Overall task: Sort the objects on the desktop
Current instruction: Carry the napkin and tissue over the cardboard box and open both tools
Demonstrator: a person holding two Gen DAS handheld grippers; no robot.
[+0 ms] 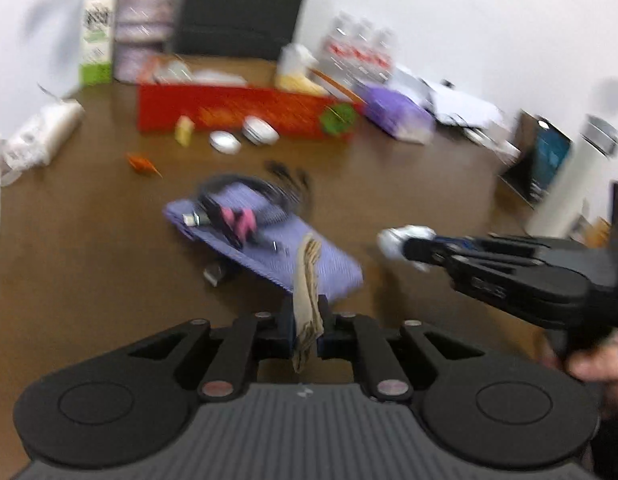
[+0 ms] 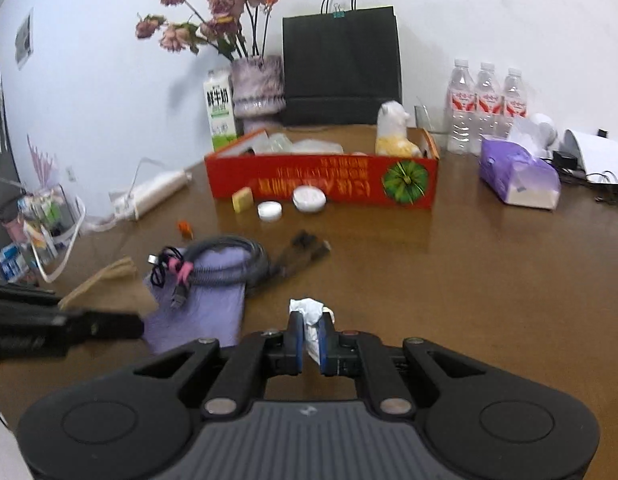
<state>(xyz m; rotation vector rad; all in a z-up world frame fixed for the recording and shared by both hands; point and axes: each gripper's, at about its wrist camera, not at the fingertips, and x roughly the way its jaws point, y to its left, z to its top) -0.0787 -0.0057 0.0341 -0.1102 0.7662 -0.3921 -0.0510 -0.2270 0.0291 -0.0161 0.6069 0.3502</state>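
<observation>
My left gripper (image 1: 309, 320) clamps tight on a ribbed tan paper strip (image 1: 307, 280); my right gripper (image 2: 311, 338) pinches crumpled white tissue (image 2: 309, 312), both above the glossy brown table (image 2: 449, 280), near the purple cloth (image 2: 205, 308)

2 wrist fisheyes, low over tabletop (image 2: 469, 280), angled down along fingers (image 1: 287, 320); shared: red box (image 1: 245, 112), purple cloth (image 2: 201, 312).

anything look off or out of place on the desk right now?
Yes. The red box sits with its printing upside down. Two white lids and a yellow block lie loose in front of it. A grey cable sprawls over the purple cloth. Nothing looks spilled or broken.
</observation>
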